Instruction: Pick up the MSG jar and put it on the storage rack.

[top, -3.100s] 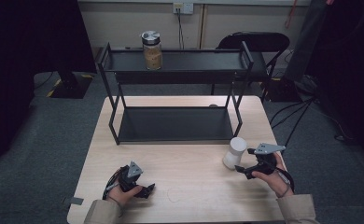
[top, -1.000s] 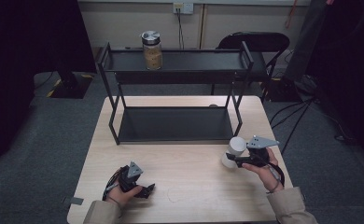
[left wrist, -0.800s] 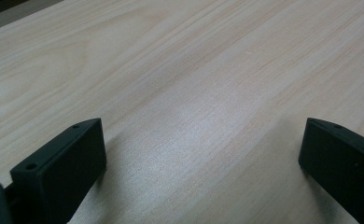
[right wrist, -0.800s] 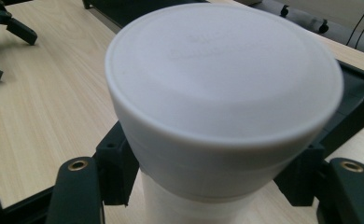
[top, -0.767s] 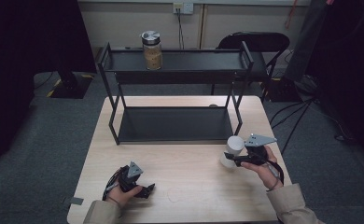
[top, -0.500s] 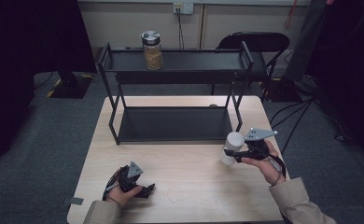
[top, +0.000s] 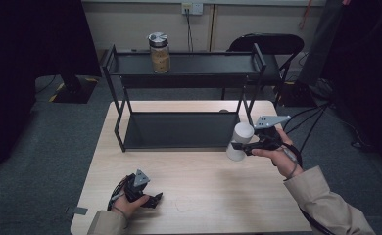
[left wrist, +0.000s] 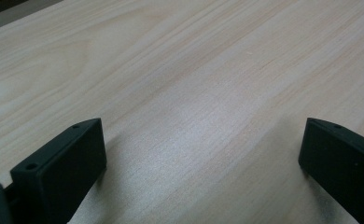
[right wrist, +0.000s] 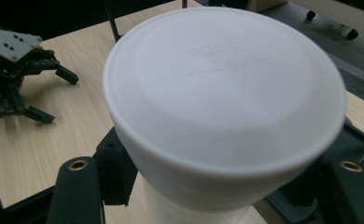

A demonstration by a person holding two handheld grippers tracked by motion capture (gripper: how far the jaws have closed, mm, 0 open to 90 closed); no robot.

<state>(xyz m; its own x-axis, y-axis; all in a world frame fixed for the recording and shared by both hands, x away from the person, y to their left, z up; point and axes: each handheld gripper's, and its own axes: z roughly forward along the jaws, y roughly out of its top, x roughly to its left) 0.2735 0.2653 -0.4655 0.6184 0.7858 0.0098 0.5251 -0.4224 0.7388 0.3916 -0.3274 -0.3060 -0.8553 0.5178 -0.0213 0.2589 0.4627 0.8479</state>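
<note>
Right gripper clamps the white lidded plastic canister at centre right of the high view, apparently lifted just off the pale wooden table; contact with the top is hard to judge. Pickup looks done; placing remains, likely on the black 2-tier metal shelf rack just beside it. Left gripper, lower left, rests on the table, jaws wide, empty. The rack's right post stands in the way. 1 glass jar with metal lid occupies the top tier.
</note>
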